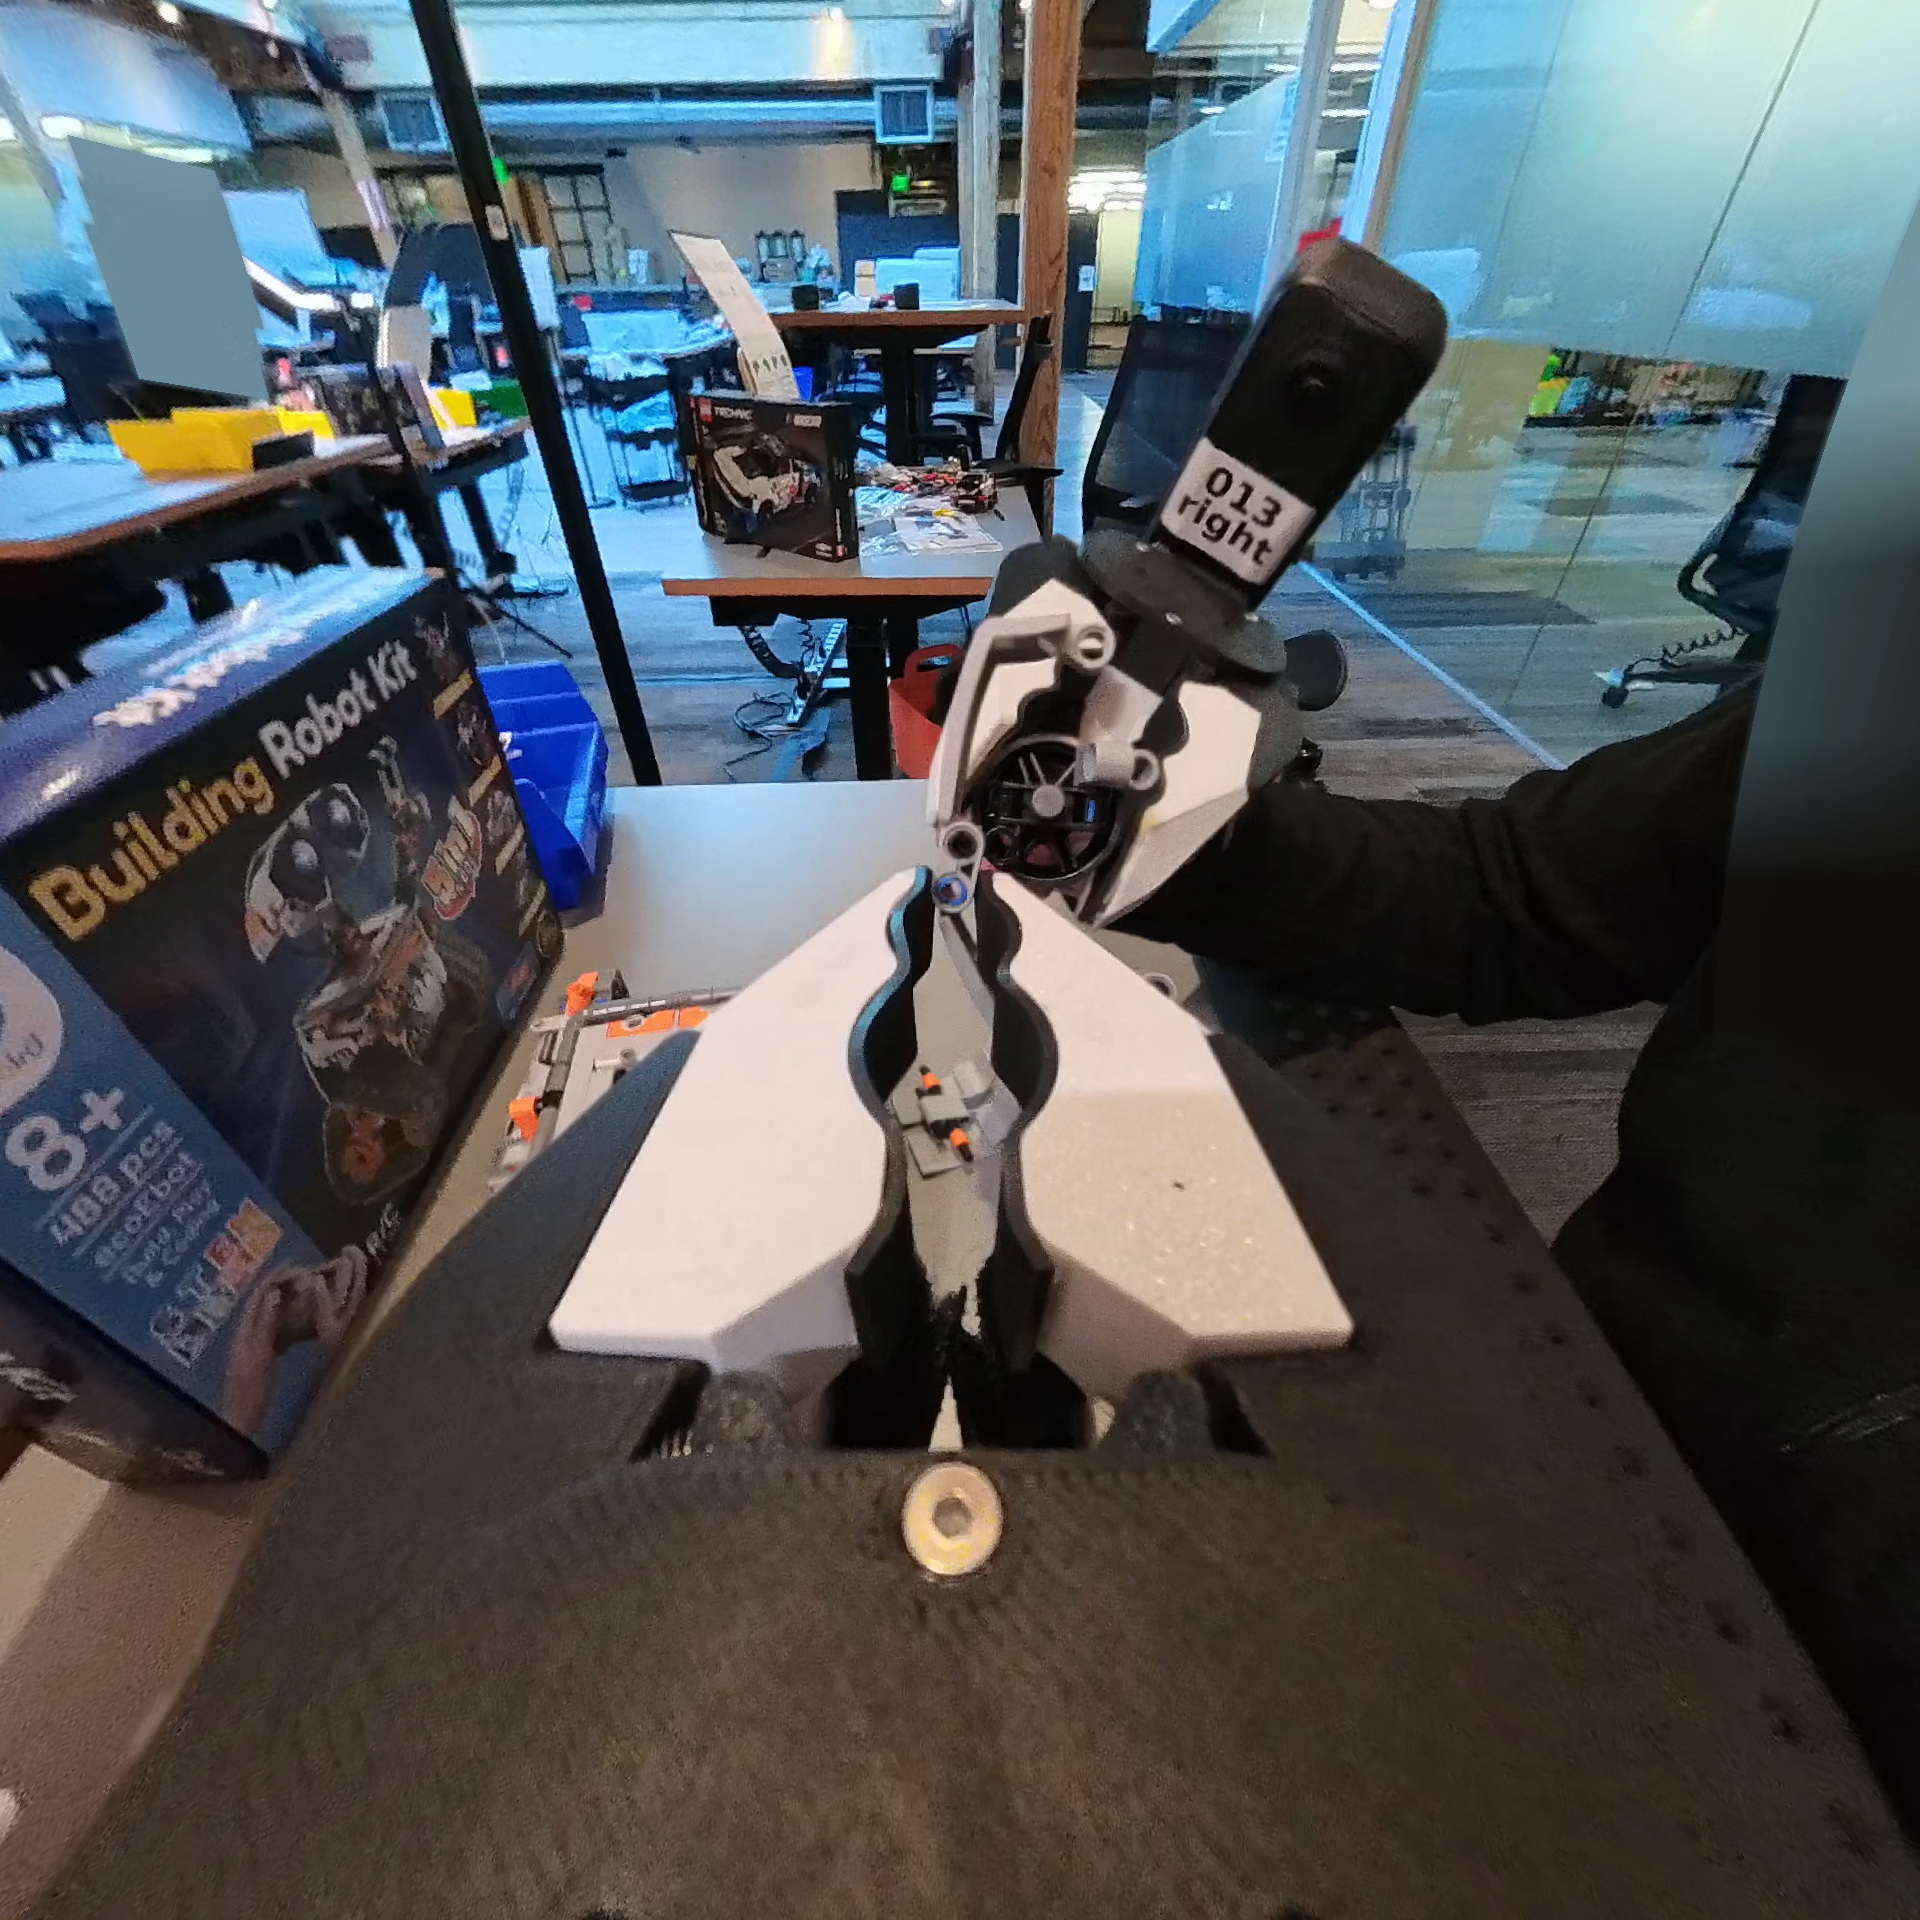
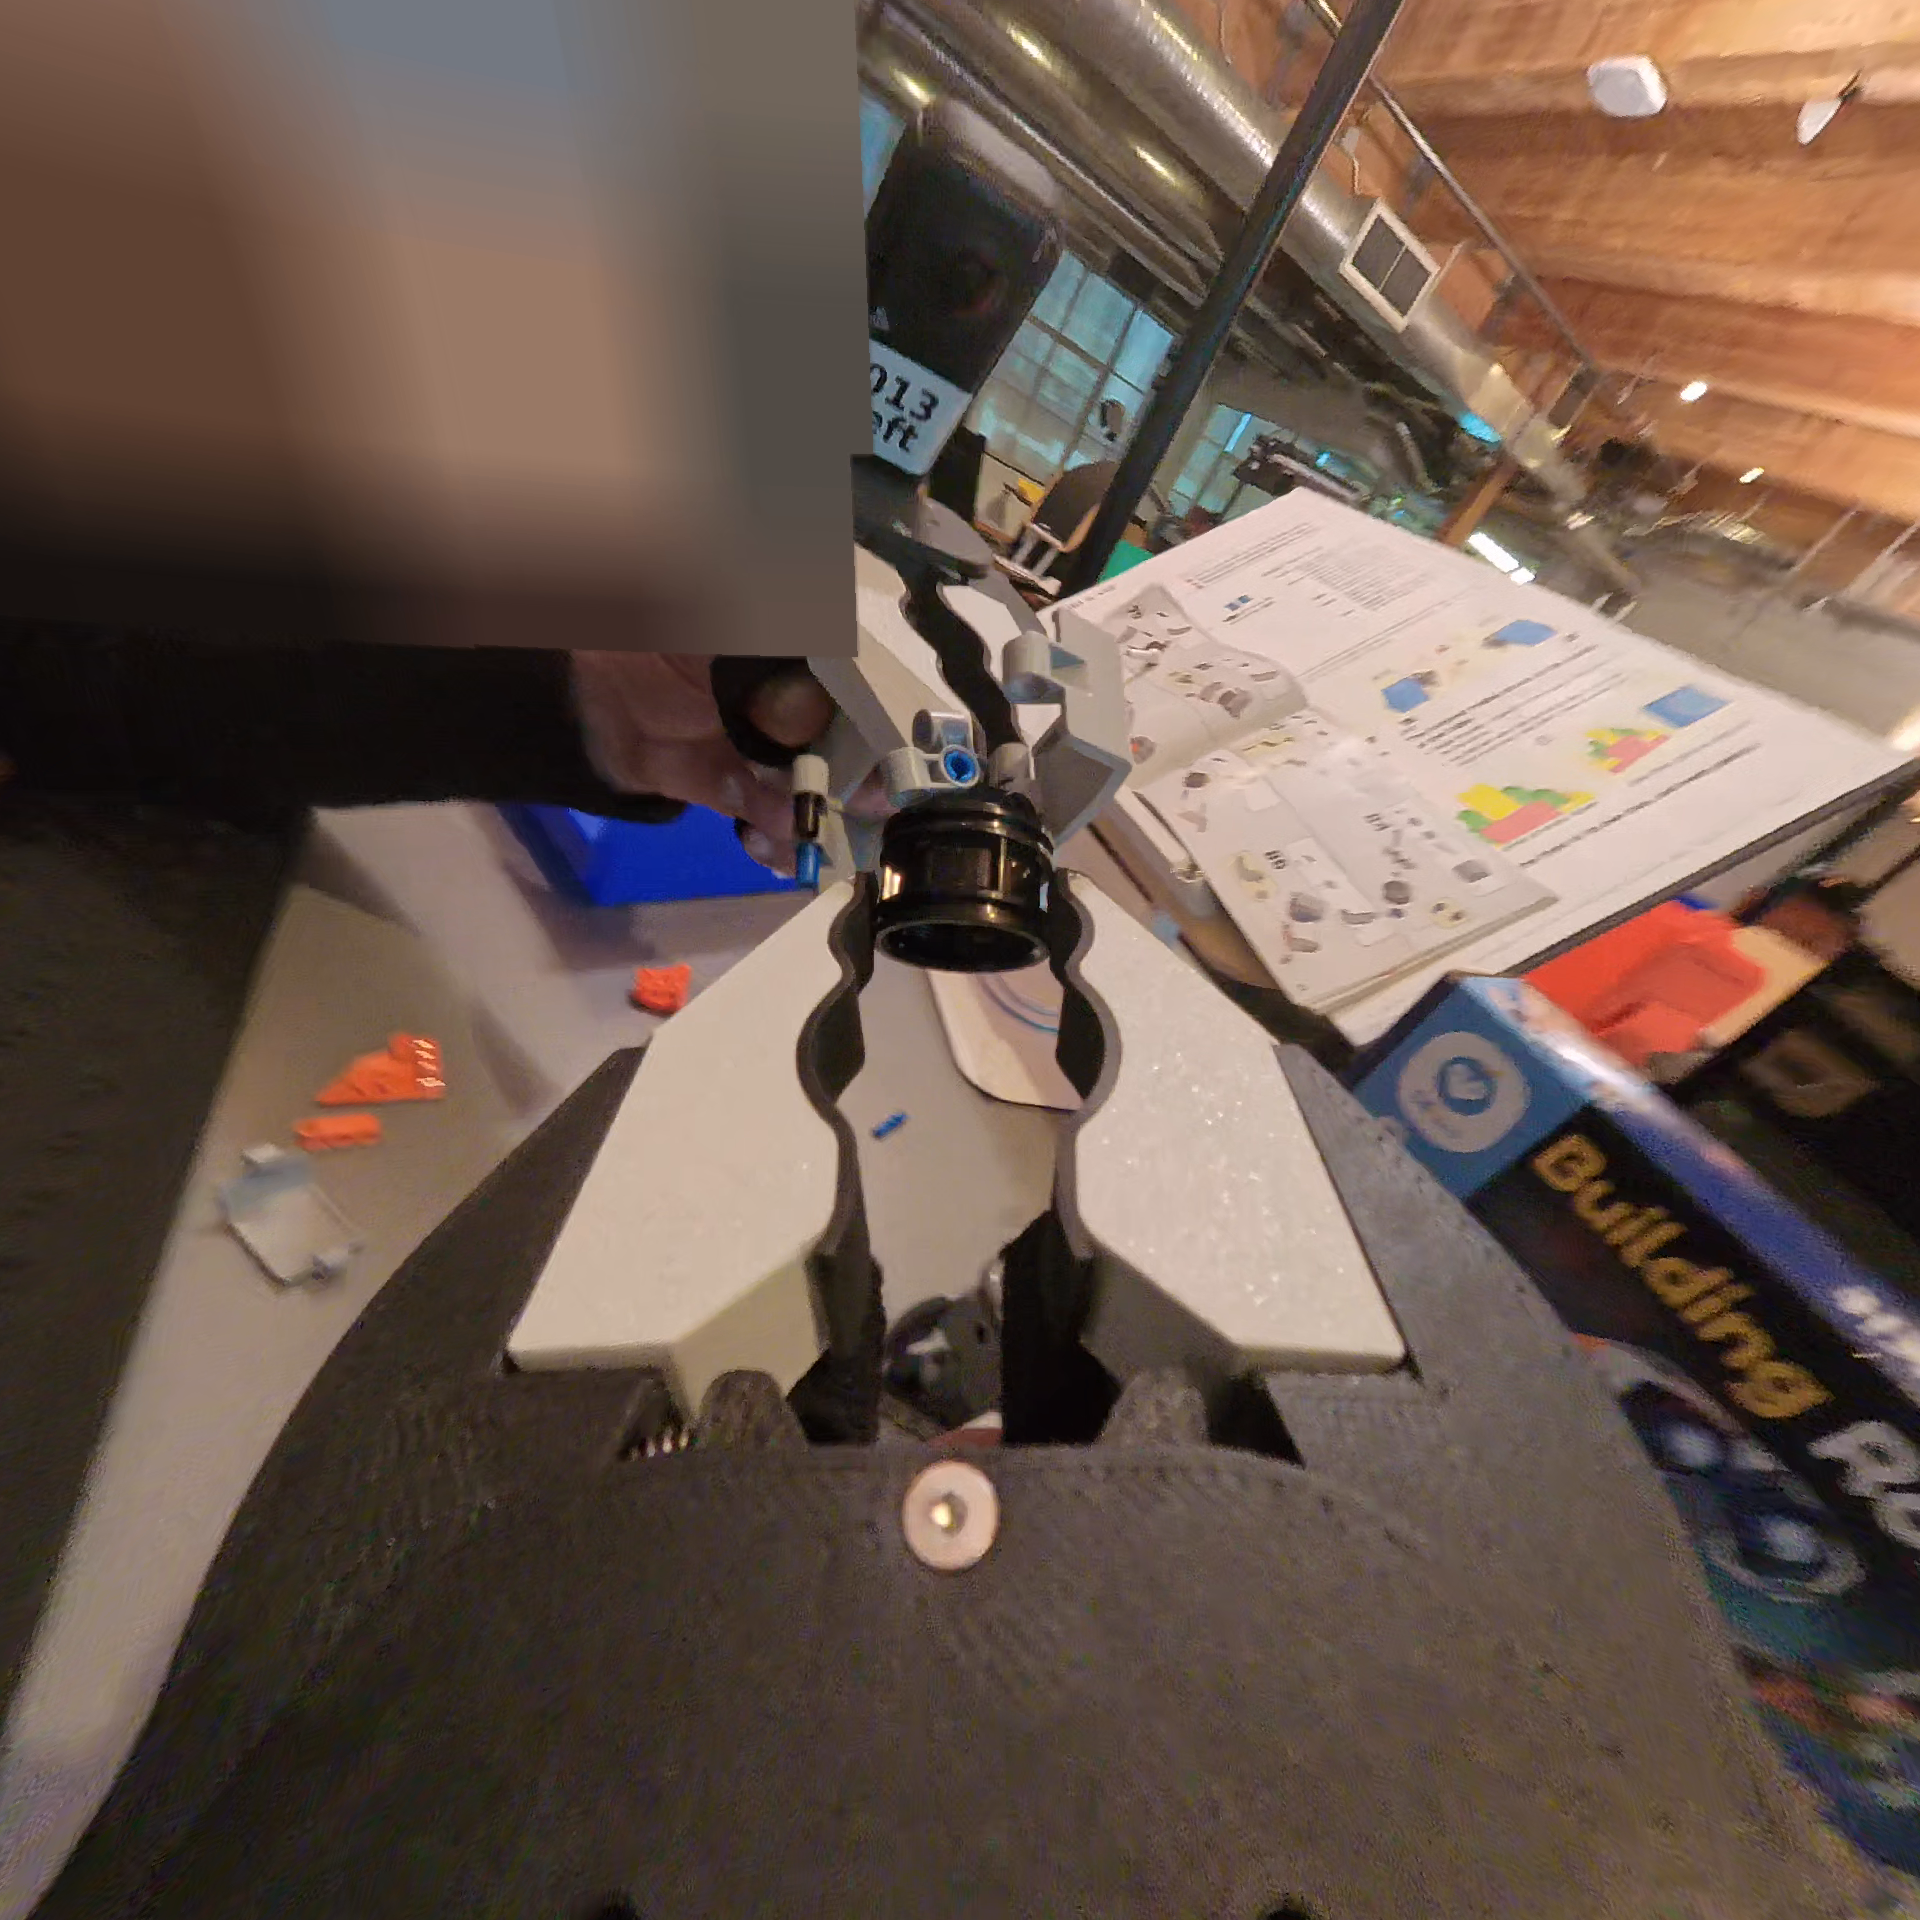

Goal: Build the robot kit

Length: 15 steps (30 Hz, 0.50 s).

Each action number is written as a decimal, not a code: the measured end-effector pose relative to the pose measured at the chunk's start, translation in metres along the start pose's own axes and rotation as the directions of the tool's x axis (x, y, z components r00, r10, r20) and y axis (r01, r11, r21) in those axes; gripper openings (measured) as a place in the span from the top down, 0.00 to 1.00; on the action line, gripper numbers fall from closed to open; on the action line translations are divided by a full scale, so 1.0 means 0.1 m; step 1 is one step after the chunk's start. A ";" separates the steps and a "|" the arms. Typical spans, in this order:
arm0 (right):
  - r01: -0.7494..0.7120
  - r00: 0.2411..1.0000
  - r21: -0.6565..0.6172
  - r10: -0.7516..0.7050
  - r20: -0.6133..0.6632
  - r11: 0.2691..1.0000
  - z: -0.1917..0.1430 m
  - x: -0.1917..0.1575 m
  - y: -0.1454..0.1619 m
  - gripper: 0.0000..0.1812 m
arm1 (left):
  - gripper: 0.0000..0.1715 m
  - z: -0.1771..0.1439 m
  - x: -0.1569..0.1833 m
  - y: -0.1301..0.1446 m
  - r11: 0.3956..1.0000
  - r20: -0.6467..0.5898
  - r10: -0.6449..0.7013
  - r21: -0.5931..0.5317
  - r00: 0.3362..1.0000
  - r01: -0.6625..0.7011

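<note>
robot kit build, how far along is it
Early, it seems. Done: a small grey frame is pinned together. In hand: the left gripper is shut on the frame's lower arm, and the right gripper is shut on a black wheel hub, held at the frame. Left: orange pieces and a grey panel lie loose on the table, manual open.

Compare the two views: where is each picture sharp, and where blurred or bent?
Left wrist view: left gripper and grey beam sharp, black pole bowed by the lens. Right wrist view: black wheel hub sharp, instruction booklet and kit box smeared at the edge.
</note>
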State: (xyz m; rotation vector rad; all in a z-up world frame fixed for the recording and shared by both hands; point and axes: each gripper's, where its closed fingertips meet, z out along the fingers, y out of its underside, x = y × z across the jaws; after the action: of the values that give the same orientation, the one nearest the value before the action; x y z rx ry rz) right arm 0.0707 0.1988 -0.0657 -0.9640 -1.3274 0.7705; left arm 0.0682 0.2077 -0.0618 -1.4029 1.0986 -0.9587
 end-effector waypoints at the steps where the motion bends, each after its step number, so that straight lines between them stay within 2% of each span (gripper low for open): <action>1: 0.060 0.998 -0.019 -0.061 -0.025 0.998 0.00 0.00 0.00 0.82 | 0.97 -0.01 0.02 -0.02 1.000 -0.008 0.020 0.012 1.000 -0.020; 4: 0.152 0.984 -0.040 -0.155 -0.083 0.988 -0.01 0.01 -0.03 0.83 | 0.97 -0.02 0.04 -0.04 0.998 -0.015 0.049 0.034 0.999 -0.049; 11: 0.102 0.991 -0.006 -0.102 -0.088 0.995 -0.10 0.10 -0.07 0.76 | 0.97 0.01 -0.08 0.01 0.995 0.103 0.093 -0.042 0.990 -0.089; 15: 0.092 0.988 -0.035 -0.096 -0.125 0.995 -0.13 0.18 -0.03 0.77 | 0.97 0.02 -0.14 0.04 0.985 0.192 0.153 -0.114 0.969 -0.133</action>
State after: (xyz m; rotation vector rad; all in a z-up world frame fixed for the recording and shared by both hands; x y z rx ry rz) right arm 0.0851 0.2121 -0.0546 -0.9507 -1.2675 0.6096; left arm 0.0667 0.2214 -0.0656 -1.4459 1.0917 -0.6513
